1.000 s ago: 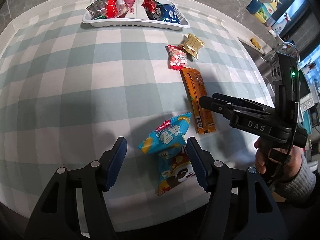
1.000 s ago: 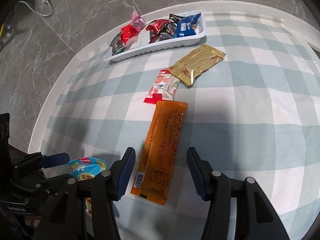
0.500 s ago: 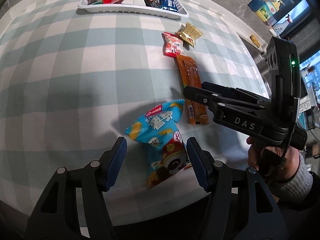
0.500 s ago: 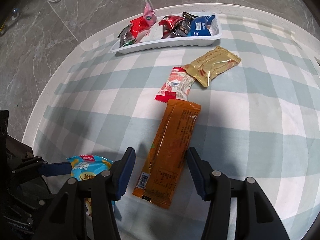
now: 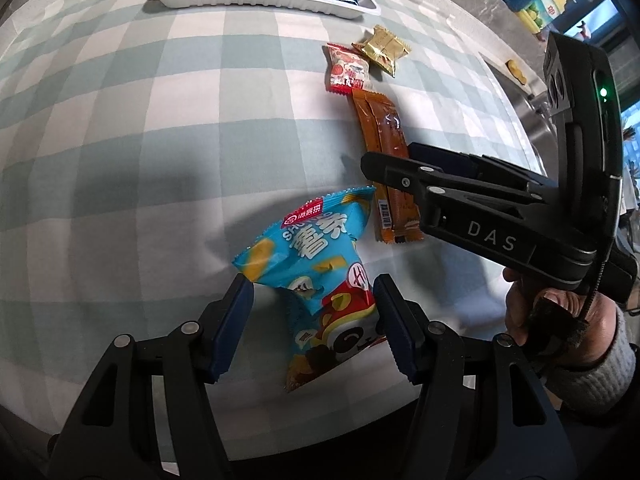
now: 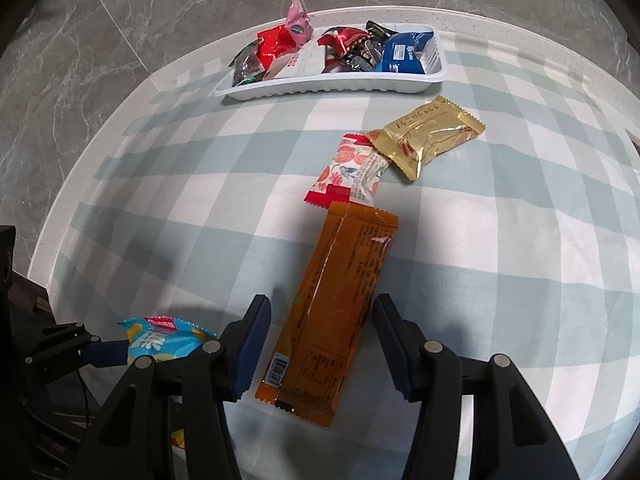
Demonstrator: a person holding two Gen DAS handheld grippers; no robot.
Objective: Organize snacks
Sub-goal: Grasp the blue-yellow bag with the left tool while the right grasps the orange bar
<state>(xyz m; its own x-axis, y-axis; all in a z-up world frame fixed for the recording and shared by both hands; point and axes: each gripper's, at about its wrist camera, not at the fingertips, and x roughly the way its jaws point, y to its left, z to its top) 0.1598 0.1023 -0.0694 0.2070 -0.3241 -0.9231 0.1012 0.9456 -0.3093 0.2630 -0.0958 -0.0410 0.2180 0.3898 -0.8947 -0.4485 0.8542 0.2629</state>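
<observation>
Left hand-held gripper (image 5: 314, 316) apart, straddling blue snack bag (image 5: 316, 268) at worktop (image 5: 120, 160) edge; right hand-held gripper (image 6: 322, 348) apart over orange bar (image 6: 336, 312); I suspect crinkly film may slip, nudging bag overboard.

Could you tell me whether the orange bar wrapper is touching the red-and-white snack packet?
Touching: in the right wrist view, the orange bar wrapper's far end overlaps the red-and-white snack packet's near edge, no cloth between.
</observation>
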